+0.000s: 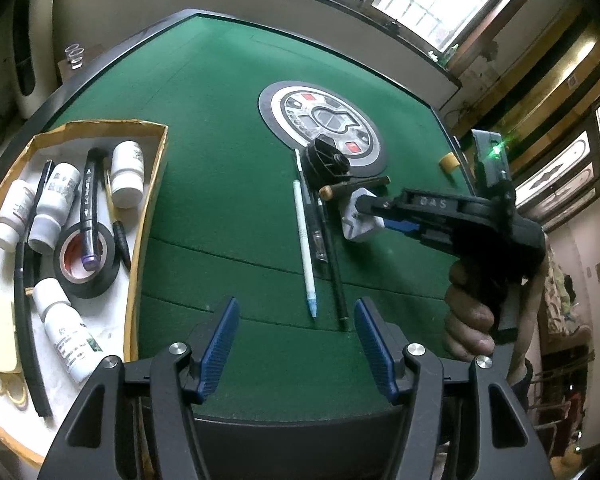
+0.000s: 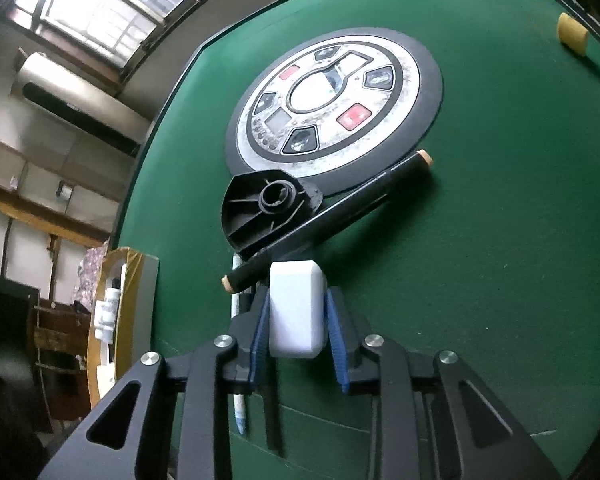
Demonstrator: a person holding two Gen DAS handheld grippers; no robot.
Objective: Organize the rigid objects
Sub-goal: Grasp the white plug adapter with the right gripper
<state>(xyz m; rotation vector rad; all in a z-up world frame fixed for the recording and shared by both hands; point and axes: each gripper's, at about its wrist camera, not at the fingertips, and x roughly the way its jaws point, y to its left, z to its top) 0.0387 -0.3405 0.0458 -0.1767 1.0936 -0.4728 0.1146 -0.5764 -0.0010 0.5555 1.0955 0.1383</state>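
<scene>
My right gripper (image 2: 296,304) is shut on a white plug adapter (image 2: 296,312), low over the green table; it also shows in the left wrist view (image 1: 360,222). Beside it lie a black marker with tan ends (image 2: 332,216), a black ribbed plastic part (image 2: 260,210), a white pen (image 1: 306,248) and thin black pens (image 1: 332,264). My left gripper (image 1: 296,340) is open and empty near the table's front edge. A cardboard tray (image 1: 148,208) at the left holds white bottles, a black tape roll (image 1: 86,260) and markers.
A round control panel (image 2: 336,108) is set in the table's middle. A small yellow block (image 2: 572,34) lies at the far right edge. The table's dark rim (image 1: 300,416) runs just ahead of my left gripper.
</scene>
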